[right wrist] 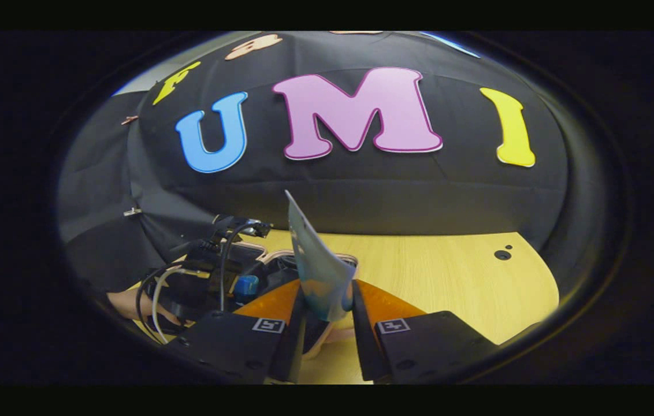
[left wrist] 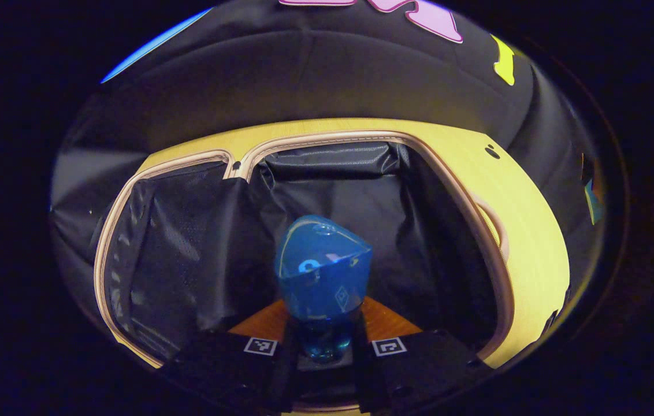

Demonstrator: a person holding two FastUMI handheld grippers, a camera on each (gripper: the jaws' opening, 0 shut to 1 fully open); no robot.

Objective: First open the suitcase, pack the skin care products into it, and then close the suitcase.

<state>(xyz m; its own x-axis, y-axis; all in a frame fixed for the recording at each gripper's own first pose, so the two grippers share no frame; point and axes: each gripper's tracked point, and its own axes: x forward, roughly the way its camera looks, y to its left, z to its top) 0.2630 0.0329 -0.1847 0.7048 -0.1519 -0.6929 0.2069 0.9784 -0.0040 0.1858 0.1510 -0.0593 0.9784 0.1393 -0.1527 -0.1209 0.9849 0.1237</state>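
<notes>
The suitcase (left wrist: 130, 190) lies open below me, with a beige zipper rim and black lining. My left gripper (left wrist: 324, 341) hangs over its deeper compartment and is shut on a translucent blue bottle (left wrist: 322, 268), which points down into the case. In the right gripper view, my right gripper (right wrist: 327, 315) is shut on a pale squeeze tube (right wrist: 316, 263) whose flat crimped end sticks upward. Farther left in that view is the left gripper (right wrist: 211, 271) with its cables, holding the blue bottle (right wrist: 245, 286) over the suitcase rim (right wrist: 281, 254). A hand (right wrist: 125, 303) holds that gripper.
The suitcase rests on a light wooden table (left wrist: 523, 242) with a small dark hole (left wrist: 493, 152) near its far edge. In the right gripper view the bare tabletop (right wrist: 448, 277) stretches to the right of the case. Black cloth walls close in behind.
</notes>
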